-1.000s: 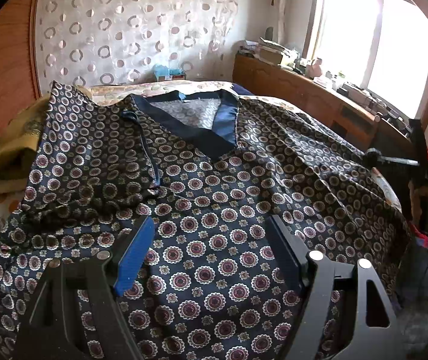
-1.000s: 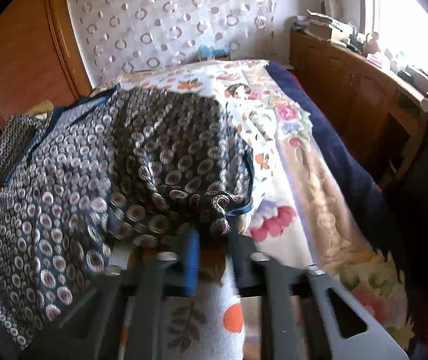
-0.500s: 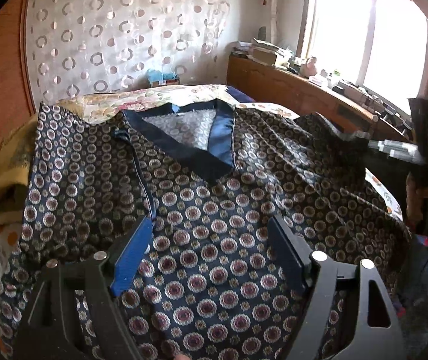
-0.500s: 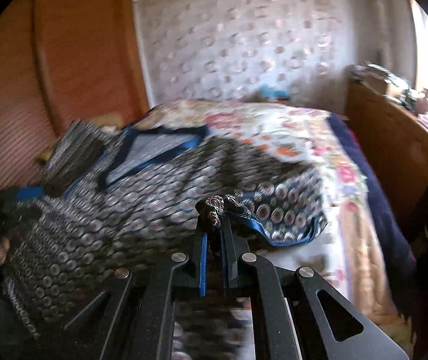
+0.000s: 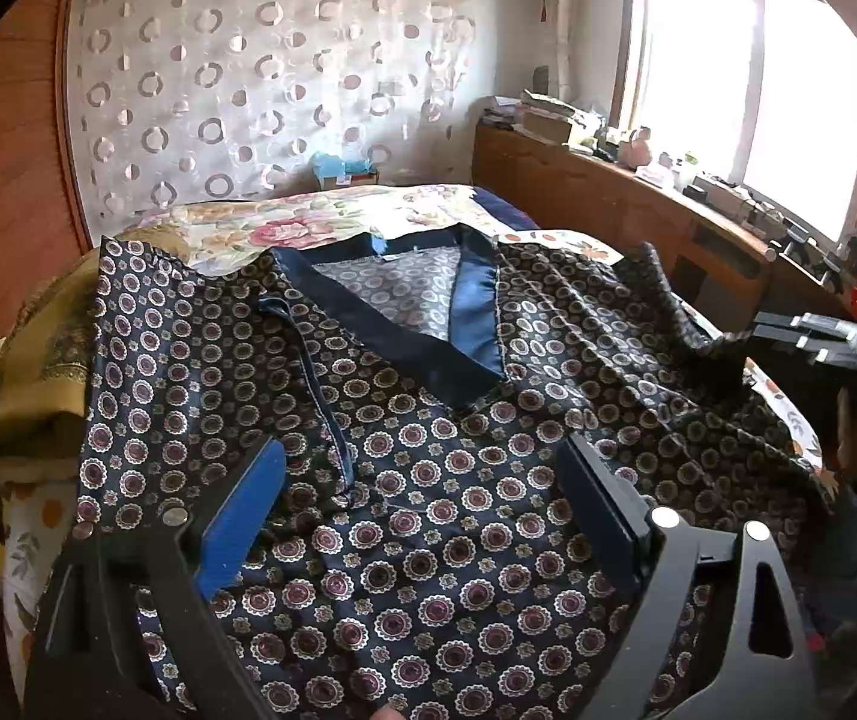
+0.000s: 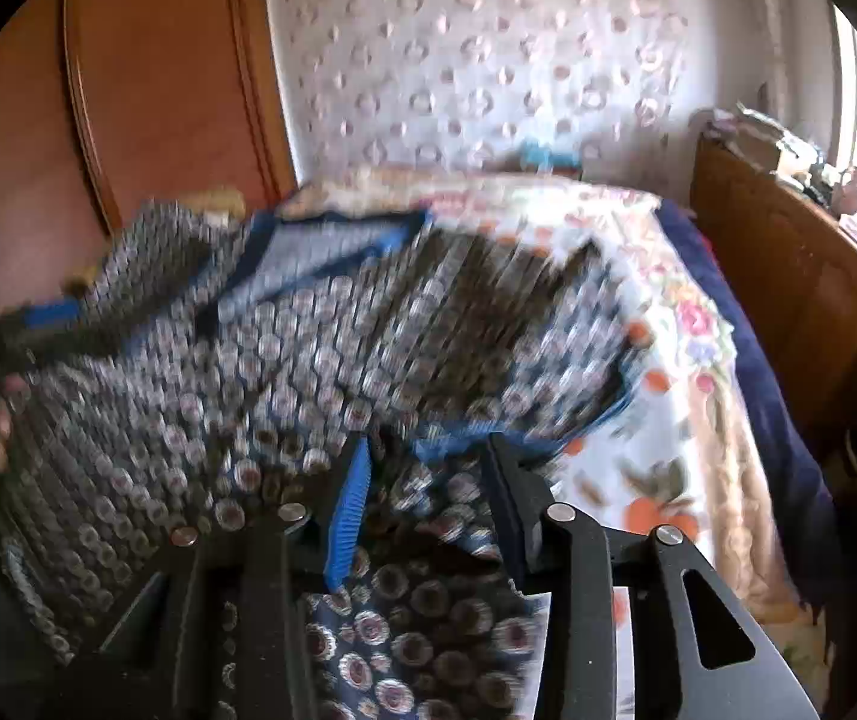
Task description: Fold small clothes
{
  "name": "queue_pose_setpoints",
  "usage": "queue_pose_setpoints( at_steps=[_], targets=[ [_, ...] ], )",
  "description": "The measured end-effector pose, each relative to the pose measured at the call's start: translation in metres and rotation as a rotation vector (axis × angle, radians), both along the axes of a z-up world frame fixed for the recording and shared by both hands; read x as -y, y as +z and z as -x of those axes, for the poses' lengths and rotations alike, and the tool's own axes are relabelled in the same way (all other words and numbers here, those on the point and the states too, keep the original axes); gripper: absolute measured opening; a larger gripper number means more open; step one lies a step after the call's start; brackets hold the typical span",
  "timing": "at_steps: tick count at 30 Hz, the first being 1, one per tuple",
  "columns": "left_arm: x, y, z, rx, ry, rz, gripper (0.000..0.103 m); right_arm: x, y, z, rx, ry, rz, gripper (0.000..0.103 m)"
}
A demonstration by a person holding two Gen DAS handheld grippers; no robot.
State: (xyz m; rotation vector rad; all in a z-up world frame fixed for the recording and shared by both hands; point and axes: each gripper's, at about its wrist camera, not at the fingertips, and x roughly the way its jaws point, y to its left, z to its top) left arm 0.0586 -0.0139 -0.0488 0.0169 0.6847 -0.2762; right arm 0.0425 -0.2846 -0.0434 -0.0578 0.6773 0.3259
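Half a second ago my right claw pinched a bunched fold of the shirt between its jaws; now those jaws stand apart and the cloth lies loose between them, though the right view is smeared with blur, so I cannot swear that no thread touches the pads. My left claw hangs as before, jaws wide and released, with the shirt spread flat just under its fingertips, one blue pad on my left side.

Nearest to me the fabric is dark navy, smooth and slightly glossy, printed all over with small round medallions in maroon and cream. A thin blue piped seam runs up from between the left fingers. Beyond it sits the V-neck, edged in a broad plain navy band, with the paler inside of the back showing through the opening. From the left view, the right claw shows black at the shirt's far right edge, where a peak of cloth stands up.

Under the shirt lies the floral bedspread, cream with pink roses. A mustard-yellow cloth is heaped at the bed's left edge. Farther back a small box holding something light blue stands against the circle-patterned curtain, and a wooden sideboard crowded with small items runs beneath the window.
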Motion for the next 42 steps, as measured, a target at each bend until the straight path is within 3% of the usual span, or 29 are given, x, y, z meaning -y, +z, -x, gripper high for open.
queue_pose_setpoints(
  at_steps=[5, 10, 14, 19, 21, 22, 23, 24, 26, 31, 36, 37, 39, 40, 41, 42],
  targets=[
    [0.0, -0.002, 0.001, -0.004, 0.001, 0.008, 0.092, 0.021, 0.001, -0.018, 0.002, -0.091, 0.01, 0.047],
    [0.002, -0.004, 0.003, -0.006, -0.003, 0.011, 0.092, 0.031, -0.026, -0.056, -0.074, -0.147, 0.012, 0.047],
    [0.002, -0.004, 0.004, -0.008, 0.0, 0.009, 0.092, 0.038, -0.026, -0.085, -0.117, -0.181, 0.015, 0.047],
    [-0.001, -0.004, 0.004, -0.007, 0.004, 0.005, 0.092, 0.028, -0.037, -0.107, -0.172, -0.208, 0.101, 0.047],
    [-0.003, -0.004, 0.004, -0.008, 0.006, 0.004, 0.092, 0.027, -0.039, -0.112, -0.167, -0.208, 0.114, 0.043],
    [-0.003, -0.005, 0.004, -0.009, 0.008, 0.004, 0.092, 0.026, -0.038, -0.113, -0.165, -0.201, 0.112, 0.035],
    [-0.004, -0.005, 0.004, -0.01, 0.011, 0.003, 0.092, 0.024, -0.037, -0.114, -0.164, -0.192, 0.11, 0.02],
    [-0.006, -0.005, 0.004, -0.011, 0.013, 0.003, 0.092, 0.022, -0.038, -0.118, -0.164, -0.182, 0.113, 0.011],
    [-0.008, -0.005, 0.003, -0.011, 0.017, 0.001, 0.092, 0.016, -0.036, -0.123, -0.162, -0.14, 0.111, 0.004],
    [-0.017, -0.001, 0.003, -0.002, 0.038, 0.001, 0.092, -0.015, -0.011, -0.128, -0.066, -0.033, 0.086, 0.004],
    [-0.024, 0.002, 0.003, 0.006, 0.055, 0.002, 0.092, -0.048, 0.006, -0.133, -0.025, 0.041, 0.059, 0.004],
    [-0.027, 0.003, 0.003, 0.009, 0.059, -0.002, 0.092, -0.052, 0.009, -0.134, -0.018, 0.05, 0.059, 0.008],
    [-0.03, 0.006, 0.003, 0.016, 0.063, -0.007, 0.092, -0.054, 0.011, -0.134, 0.004, 0.048, 0.069, 0.032],
    [-0.032, 0.007, 0.002, 0.021, 0.068, -0.01, 0.092, -0.051, 0.011, -0.134, 0.016, 0.044, 0.07, 0.051],
    [-0.034, 0.009, 0.002, 0.024, 0.071, -0.012, 0.092, -0.048, 0.009, -0.134, 0.022, 0.033, 0.073, 0.06],
    [-0.036, 0.01, 0.001, 0.027, 0.074, -0.014, 0.092, -0.044, 0.008, -0.133, 0.025, 0.017, 0.078, 0.061]
  ],
)
